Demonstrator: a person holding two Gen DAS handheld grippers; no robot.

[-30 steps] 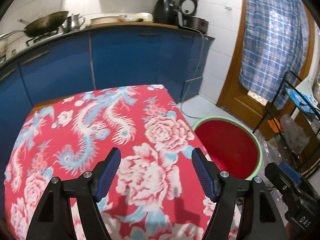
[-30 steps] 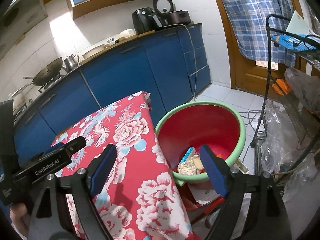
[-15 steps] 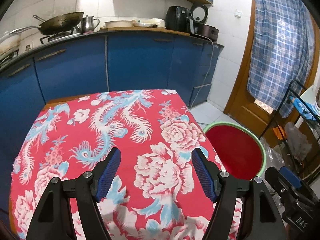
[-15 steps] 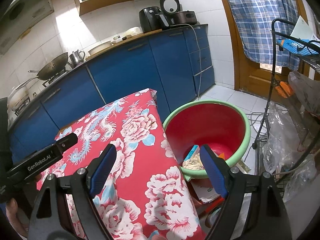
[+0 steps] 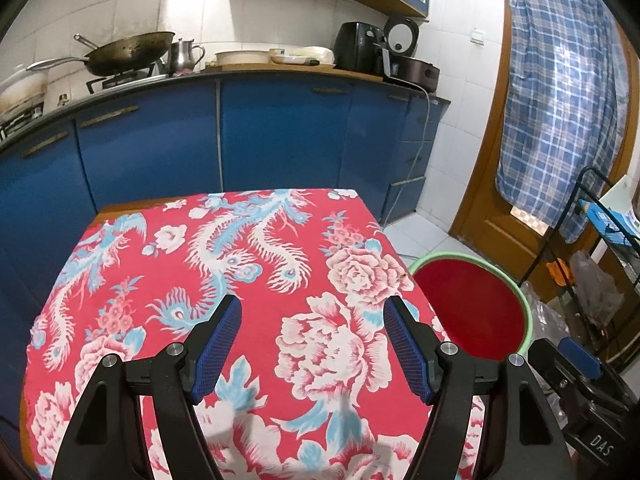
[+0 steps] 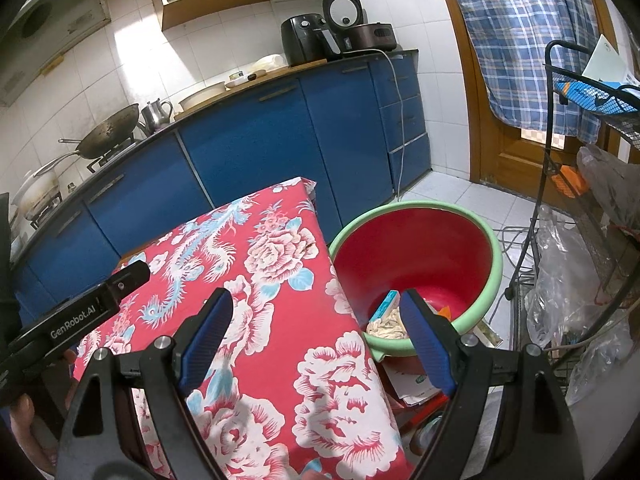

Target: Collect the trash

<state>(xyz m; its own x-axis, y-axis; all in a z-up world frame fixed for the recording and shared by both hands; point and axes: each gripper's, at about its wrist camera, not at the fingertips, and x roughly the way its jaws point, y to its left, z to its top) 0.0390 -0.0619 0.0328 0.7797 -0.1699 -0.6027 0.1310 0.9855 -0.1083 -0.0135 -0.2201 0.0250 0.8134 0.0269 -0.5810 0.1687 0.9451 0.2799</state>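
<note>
The left gripper [image 5: 312,320] hangs over the table with its blue-padded jaws spread wide and nothing between them; only the flowered cloth shows in the gap. The right gripper [image 6: 316,316] is likewise spread and empty, poised above the table's right edge, so that its left finger stands over the cloth and its right finger over the basin beyond.

Under both tools lies the red tablecloth [image 5: 224,264], printed with white peonies and pale-blue phoenixes, and no loose litter is visible on it. Just beside the table's right edge, lower down on the floor, stands the red basin [image 6: 486,264] with a green rim. The collected trash [image 6: 386,320] lies at its bottom: a crumpled pale wad, a small blue-and-white carton and a scrap of orange, partly hidden behind the right gripper's finger. In the left wrist view only the basin's red inner wall shows.

Papers [image 6: 412,384] lie on the floor beneath the basin. Farther out run the blue kitchen cabinets [image 5: 280,136], with a wok [image 5: 128,50] and a kettle [image 5: 184,56] on the counter. To the right stand a black wire rack [image 6: 552,152] and a plaid curtain [image 5: 560,92] over a wooden door.
</note>
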